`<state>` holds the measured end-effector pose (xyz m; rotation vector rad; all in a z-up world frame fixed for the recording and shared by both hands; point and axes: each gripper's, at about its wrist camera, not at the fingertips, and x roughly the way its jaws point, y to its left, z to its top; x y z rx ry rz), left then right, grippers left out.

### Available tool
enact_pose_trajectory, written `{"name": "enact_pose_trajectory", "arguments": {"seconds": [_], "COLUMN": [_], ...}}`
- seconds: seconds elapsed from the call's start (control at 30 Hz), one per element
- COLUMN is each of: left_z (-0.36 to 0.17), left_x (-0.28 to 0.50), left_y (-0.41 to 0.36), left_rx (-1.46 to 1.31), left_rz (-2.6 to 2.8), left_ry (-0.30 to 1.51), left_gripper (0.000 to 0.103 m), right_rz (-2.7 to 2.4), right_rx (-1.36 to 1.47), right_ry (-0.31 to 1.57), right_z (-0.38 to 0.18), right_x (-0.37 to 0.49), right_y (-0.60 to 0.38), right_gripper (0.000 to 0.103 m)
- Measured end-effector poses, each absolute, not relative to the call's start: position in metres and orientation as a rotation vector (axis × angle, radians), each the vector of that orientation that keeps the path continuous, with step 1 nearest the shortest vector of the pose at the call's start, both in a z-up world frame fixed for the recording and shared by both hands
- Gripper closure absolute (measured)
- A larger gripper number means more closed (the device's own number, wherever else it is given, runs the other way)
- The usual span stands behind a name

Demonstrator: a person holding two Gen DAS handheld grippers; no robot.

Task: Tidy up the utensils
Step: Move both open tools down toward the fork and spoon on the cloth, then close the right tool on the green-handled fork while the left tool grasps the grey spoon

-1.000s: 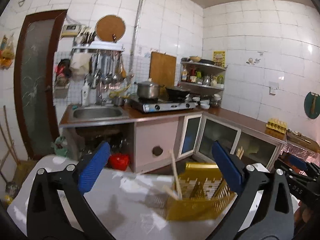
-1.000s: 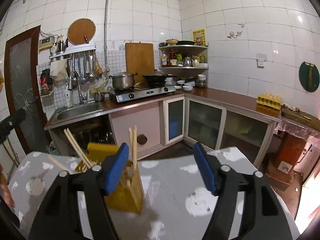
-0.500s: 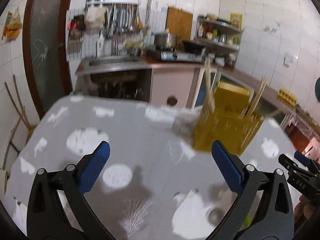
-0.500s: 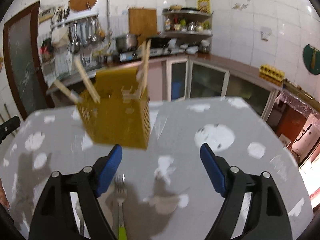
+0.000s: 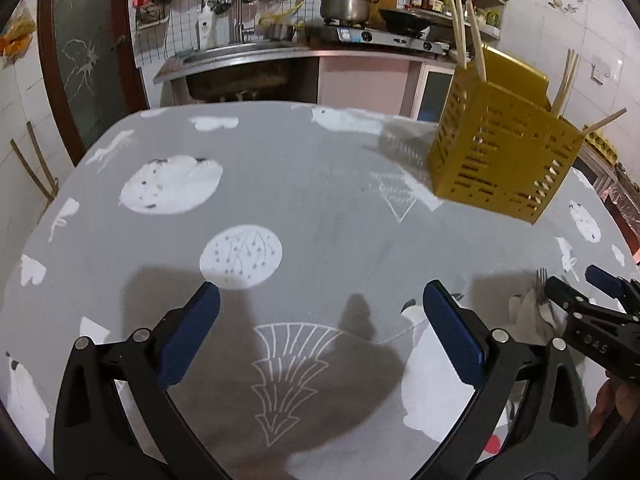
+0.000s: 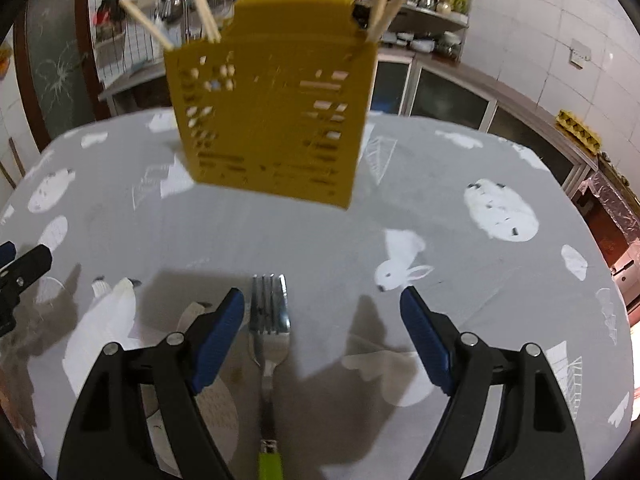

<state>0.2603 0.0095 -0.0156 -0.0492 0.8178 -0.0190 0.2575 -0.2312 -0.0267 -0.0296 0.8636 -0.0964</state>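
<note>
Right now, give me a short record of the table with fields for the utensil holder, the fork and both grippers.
surface: table with grey patterned cloth
utensil holder: yellow slotted caddy, upright on the cloth, chopsticks sticking out
fork: metal fork with green handle, flat on the cloth, tines toward the caddy
right hand-held gripper: open, over the fork, fork near its left finger
left hand-held gripper: open, holds nothing

Grey patterned tablecloth (image 5: pixel 304 184) with white blobs covers the surface. Behind it, a steel lidded pot (image 5: pixel 345 5) sits on the gas stove (image 5: pixel 384 36), steel sink (image 5: pixel 236 49) to the left.
</note>
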Motion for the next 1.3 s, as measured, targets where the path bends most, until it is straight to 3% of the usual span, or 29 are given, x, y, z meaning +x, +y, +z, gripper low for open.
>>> {"name": "enact_pose_trajectory", "arguments": {"seconds": [0.07, 0.2, 0.3, 0.4, 1.0, 1.1, 1.17, 1.3], "left_z": [-0.018, -0.02, -0.02, -0.02, -0.033, -0.041, -0.042, -0.042], "left_x": [0.26, 0.257, 0.255, 0.253, 0.233, 0.233, 0.232, 0.231], "left_y": [0.008, 0.005, 0.001, -0.003, -0.092, -0.102, -0.109, -0.123], "left_rx": [-0.044, -0.039, -0.036, -0.042, 0.011, 0.003, 0.019, 0.035], "left_rz": [-0.018, -0.026, -0.032, -0.032, -0.163, -0.189, -0.184, -0.201], "left_ry": [0.822, 0.827, 0.829, 0.835, 0.936, 0.985, 0.988, 1.003], "left_gripper": [0.005, 0.005, 0.005, 0.005, 0.005, 0.018, 0.02, 0.041], "right_rz": [-0.091, -0.075, -0.068, -0.045, -0.131, -0.129, -0.126, -0.123], "right_rx": [-0.029, -0.03, -0.029, 0.002, 0.105, 0.109, 0.108, 0.112], "right_ry": [0.878, 0.939, 0.951, 0.961, 0.938, 0.935, 0.93, 0.919], "right_z": [-0.03, -0.036, -0.036, -0.035, -0.03, -0.033, -0.035, -0.038], "right_x": [0.261, 0.272, 0.277, 0.278, 0.224, 0.22, 0.218, 0.216], "right_y": [-0.227, -0.219, -0.215, -0.216, -0.308, -0.313, -0.314, -0.314], "right_gripper": [0.025, 0.046, 0.056, 0.081, 0.081, 0.081, 0.081, 0.081]}}
